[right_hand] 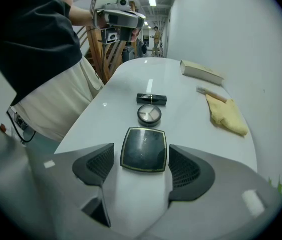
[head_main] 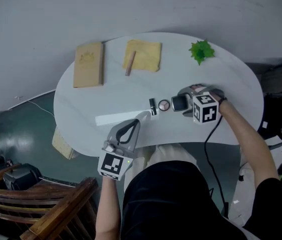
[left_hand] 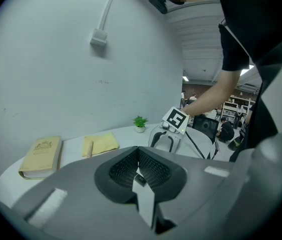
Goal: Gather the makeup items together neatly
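Biggest by far: a white rounded table, seen from above. Off its near-left edge, down on the floor, a dark wooden chair.

Next, the two grippers. Left gripper at the near edge of the table, tip near the lipstick, jaws fully closed, pads pressed together, nothing held. Right gripper angled steeply down at the right side of the table, jaws standing well apart and straddling the square compact, pads close to its sides but not clamping it.

At the far left of the table, a tan book lying flat. To its right and apart from it, a folded yellow cloth. Farther right, near the far rim, a small green plant. Along the left edge of the cloth, a short brown stick.

Then the makeup, lined up in a row near the front middle of the table. Square compact, black with a gold rim, flat on the tabletop between the right jaws. Just left of it, a round compact. Left again, and smallest, a black lipstick lying on its side — each just apart from the next.
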Demonstrator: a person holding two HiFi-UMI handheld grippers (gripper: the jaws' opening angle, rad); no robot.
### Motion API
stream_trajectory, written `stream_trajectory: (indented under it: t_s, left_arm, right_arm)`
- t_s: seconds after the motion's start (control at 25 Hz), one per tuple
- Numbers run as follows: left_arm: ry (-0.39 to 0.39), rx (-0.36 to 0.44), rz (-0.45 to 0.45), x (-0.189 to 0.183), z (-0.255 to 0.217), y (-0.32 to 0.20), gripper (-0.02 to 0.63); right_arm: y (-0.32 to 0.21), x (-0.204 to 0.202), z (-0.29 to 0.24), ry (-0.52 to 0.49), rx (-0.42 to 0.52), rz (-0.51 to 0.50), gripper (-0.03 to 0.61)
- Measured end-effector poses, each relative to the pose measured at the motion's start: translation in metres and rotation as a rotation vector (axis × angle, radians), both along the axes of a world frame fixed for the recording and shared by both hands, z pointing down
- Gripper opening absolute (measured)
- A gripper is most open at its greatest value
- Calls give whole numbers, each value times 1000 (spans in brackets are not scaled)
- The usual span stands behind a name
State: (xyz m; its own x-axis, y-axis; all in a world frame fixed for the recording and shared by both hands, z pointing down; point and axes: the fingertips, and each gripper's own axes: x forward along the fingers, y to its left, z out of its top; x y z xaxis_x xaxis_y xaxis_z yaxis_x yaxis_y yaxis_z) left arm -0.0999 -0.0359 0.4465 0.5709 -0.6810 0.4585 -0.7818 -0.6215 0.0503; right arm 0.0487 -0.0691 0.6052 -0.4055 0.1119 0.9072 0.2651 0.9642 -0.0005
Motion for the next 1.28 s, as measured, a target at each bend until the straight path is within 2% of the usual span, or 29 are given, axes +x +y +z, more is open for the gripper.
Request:
stream_trajectory:
  t_s: [0.08,0.16,0.4,0.76,1.04,1.28]
  left_arm:
    - [-2,-11,-14,-2,2,-1,-2]
    - [-9,12,-8,-3,4,-5,-2]
    - [14,18,-4,2,6,-20,-2]
    - [31,40,44,7,4,-46,0]
    - [51,52,92,4,2,-56,12]
    - [70,47,117,-3,6,-68,43]
  right_arm:
    - [0,0,-8,-23,5,31,331]
    - [-2,-1,-17,-55,8,82,331]
    - [-2,-4,-56,-206,2,319,316]
    - [9,-14,-87,-382,25,652,172]
    - [10,-20,-114,-492,68,951,101]
    - [16,-21,-139,-586,104,1139,57]
